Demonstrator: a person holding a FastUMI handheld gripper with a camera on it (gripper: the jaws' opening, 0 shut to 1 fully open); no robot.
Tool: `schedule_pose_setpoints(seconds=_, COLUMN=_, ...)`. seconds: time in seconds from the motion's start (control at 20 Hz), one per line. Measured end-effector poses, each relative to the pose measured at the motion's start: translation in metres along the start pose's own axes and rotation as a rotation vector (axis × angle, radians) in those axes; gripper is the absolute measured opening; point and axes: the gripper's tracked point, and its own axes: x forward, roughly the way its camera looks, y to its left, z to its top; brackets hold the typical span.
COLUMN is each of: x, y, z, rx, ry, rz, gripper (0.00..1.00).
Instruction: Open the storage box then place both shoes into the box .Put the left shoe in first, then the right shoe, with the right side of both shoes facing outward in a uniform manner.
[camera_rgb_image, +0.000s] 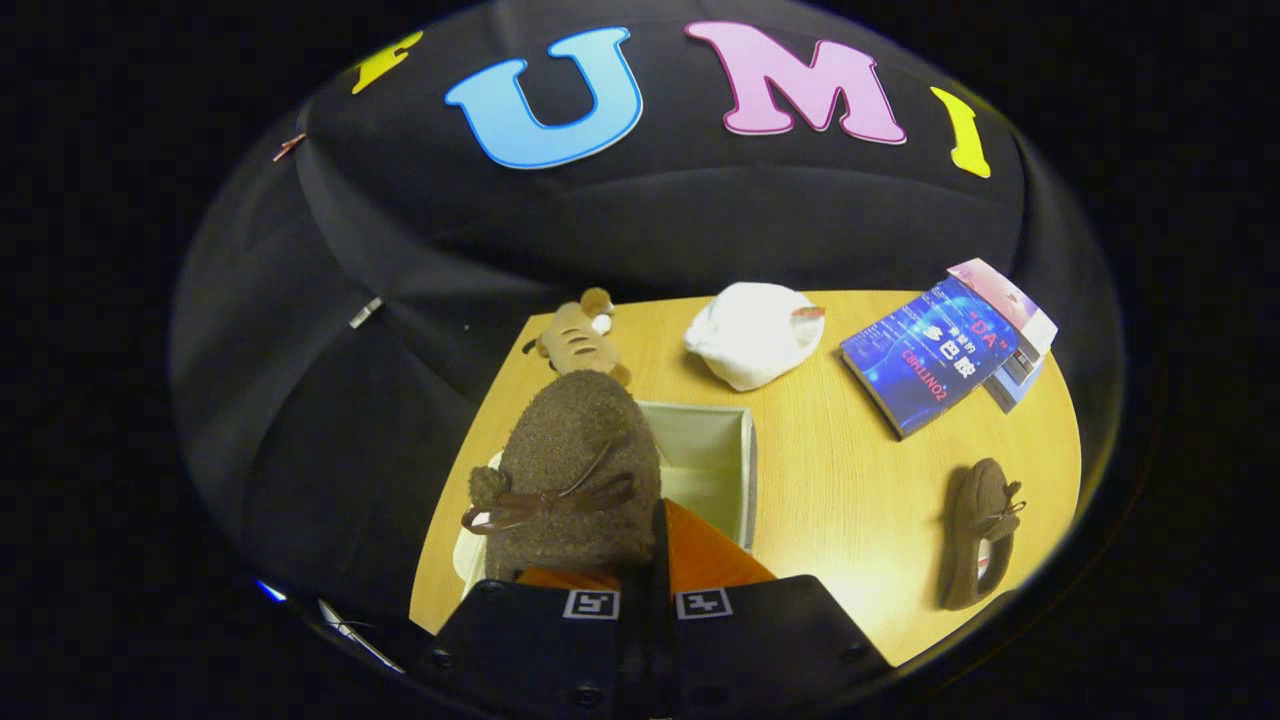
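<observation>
Closest to my camera, the gripper (648, 560) has its two fingers drawn nearly together, pinching the heel end of a brown fuzzy shoe (575, 480). I see that shoe hanging toe-forward just ahead of the fingers, its bow and lace on the upper side, held above the open storage box (715, 460). I look down on the scene at a steep tilt, so the gripper is carried high and pitched downward over the box.

Taking the box as my landmark: its pale inner walls and grey rim show to the right of the held shoe, and the shoe covers its left part. I can't tell whether the shoe touches the box's rim. Well to the right of the box, the second brown shoe (982, 535) lies on the wooden table (840, 500), close to the table's right edge. Beyond the box sits a white crumpled bag-like bundle (752, 333), and beyond it to the left a striped plush toy (578, 340) lies near the table's far left corner. Beyond the box to the right, a blue book (930, 355) rests on another booklet (1015, 320).

Bare tabletop runs between the box and the second shoe.
</observation>
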Motion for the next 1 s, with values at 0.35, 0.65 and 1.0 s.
schedule_pose_setpoints(seconds=0.35, x=0.057, y=0.015, z=-0.045, rx=0.016, ry=0.084, rz=-0.102, gripper=0.06)
schedule_pose_setpoints(seconds=0.65, x=0.086, y=0.034, z=-0.074, rx=0.021, ry=0.168, rz=-0.067, gripper=0.11)
schedule_pose_setpoints(seconds=1.0, x=0.068, y=0.072, z=-0.068, rx=0.004, ry=0.184, rz=0.126, gripper=0.82)
